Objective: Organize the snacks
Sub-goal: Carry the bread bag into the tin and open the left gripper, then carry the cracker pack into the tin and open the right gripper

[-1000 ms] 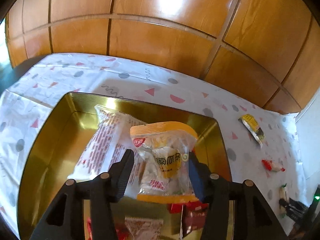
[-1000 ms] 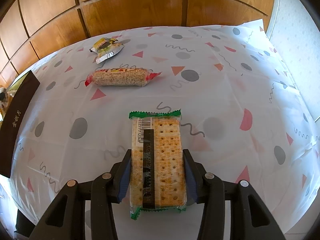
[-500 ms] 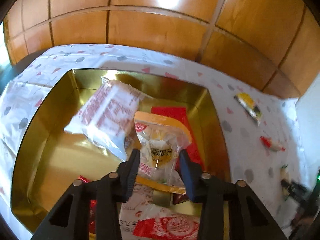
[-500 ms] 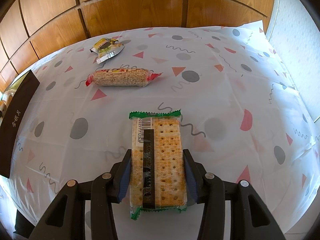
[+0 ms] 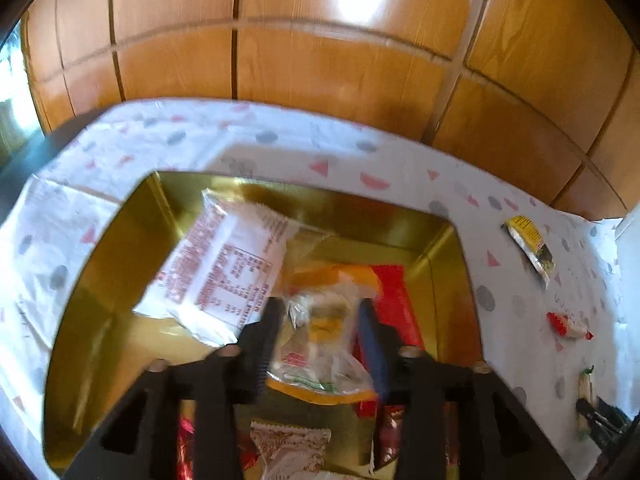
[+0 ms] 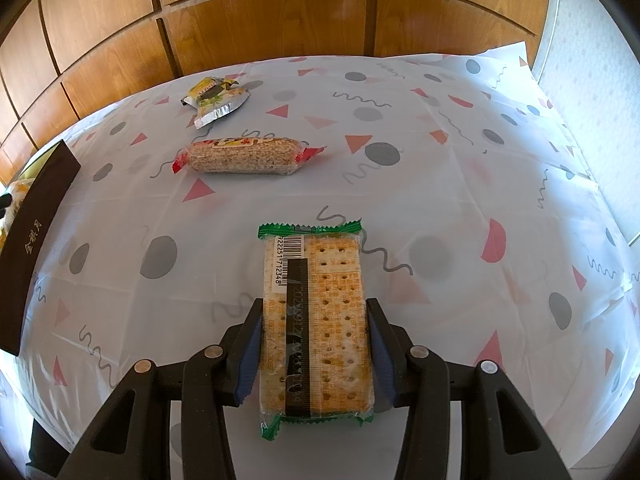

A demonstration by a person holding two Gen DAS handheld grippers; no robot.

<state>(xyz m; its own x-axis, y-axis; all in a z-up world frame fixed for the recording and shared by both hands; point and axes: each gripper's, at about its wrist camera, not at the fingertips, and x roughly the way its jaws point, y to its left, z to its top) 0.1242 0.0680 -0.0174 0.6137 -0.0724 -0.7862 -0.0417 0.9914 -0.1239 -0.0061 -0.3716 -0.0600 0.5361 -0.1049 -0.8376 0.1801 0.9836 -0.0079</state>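
Observation:
My left gripper is shut on an orange-edged clear snack bag and holds it over the open gold tin. A white packet with red print, a red packet and several small wrapped snacks lie in the tin. My right gripper is shut on a green-edged cracker pack just above the patterned tablecloth. A sesame bar in a red-ended wrapper and a yellow-and-silver packet lie farther back on the cloth.
The tin's dark side wall shows at the left of the right wrist view. In the left wrist view a yellow packet and a small red-and-white snack lie right of the tin. Wood panelling backs the table.
My left gripper has pulled back and up over the tin with the orange-edged bag still in it; the view is blurred by motion. The right gripper and cracker pack have not moved.

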